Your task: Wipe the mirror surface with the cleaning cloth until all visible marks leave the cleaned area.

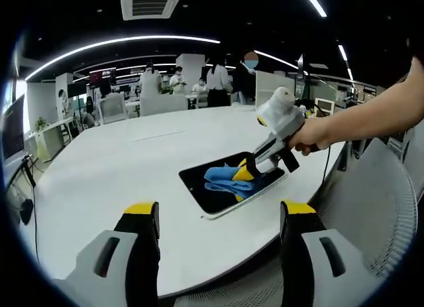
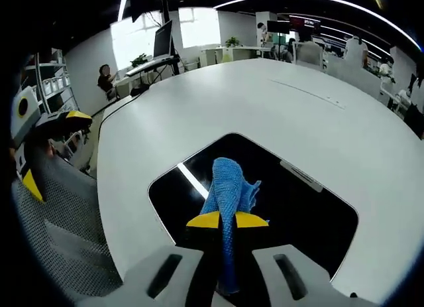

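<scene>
A rectangular mirror (image 1: 209, 187) (image 2: 291, 201) lies flat near the edge of a white table (image 1: 126, 161) (image 2: 265, 101); its dark surface reflects a ceiling light strip. A blue cleaning cloth (image 1: 222, 180) (image 2: 228, 187) rests on the mirror. My right gripper (image 2: 227, 220) (image 1: 246, 172) is shut on the cloth, pressing it onto the glass, held by a person's hand (image 1: 311, 134). My left gripper (image 1: 218, 217) is open, hovering off the table's near edge, short of the mirror, with nothing between its fingers.
A grey mesh chair (image 1: 377, 214) (image 2: 59, 234) stands by the table edge. Several people (image 1: 215, 78) and desks stand far behind the table. A monitor (image 2: 162, 38) and shelves (image 2: 50, 78) stand at the far side of the room.
</scene>
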Demonstrator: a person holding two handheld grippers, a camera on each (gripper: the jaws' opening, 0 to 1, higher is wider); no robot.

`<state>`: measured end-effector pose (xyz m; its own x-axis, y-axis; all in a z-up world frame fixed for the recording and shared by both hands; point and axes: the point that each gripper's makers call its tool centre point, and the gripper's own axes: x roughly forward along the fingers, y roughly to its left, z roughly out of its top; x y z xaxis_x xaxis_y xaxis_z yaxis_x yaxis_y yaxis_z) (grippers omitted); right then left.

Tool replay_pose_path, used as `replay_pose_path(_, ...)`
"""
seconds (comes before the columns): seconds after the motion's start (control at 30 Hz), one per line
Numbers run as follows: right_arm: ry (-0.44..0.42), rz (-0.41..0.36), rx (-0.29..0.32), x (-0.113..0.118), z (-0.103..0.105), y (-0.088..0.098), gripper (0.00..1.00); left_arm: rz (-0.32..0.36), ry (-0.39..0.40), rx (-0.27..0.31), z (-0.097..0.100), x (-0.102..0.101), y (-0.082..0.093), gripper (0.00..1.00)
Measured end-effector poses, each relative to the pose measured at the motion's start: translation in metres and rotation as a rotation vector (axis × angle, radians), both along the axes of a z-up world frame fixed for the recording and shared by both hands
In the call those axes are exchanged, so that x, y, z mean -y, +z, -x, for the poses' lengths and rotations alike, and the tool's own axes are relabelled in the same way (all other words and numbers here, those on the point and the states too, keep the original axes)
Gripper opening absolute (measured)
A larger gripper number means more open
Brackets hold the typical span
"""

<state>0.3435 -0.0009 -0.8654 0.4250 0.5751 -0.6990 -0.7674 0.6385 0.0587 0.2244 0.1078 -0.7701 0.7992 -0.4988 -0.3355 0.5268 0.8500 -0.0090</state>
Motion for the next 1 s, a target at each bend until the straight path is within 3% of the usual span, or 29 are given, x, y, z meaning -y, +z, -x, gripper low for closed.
replay_pose_path(1.0, -0.104, 0.017, 0.016, 0.004, -0.057, -0.001, 0.00, 0.005, 0.002, 0.010, -0.003, -0.001, 0.002, 0.72)
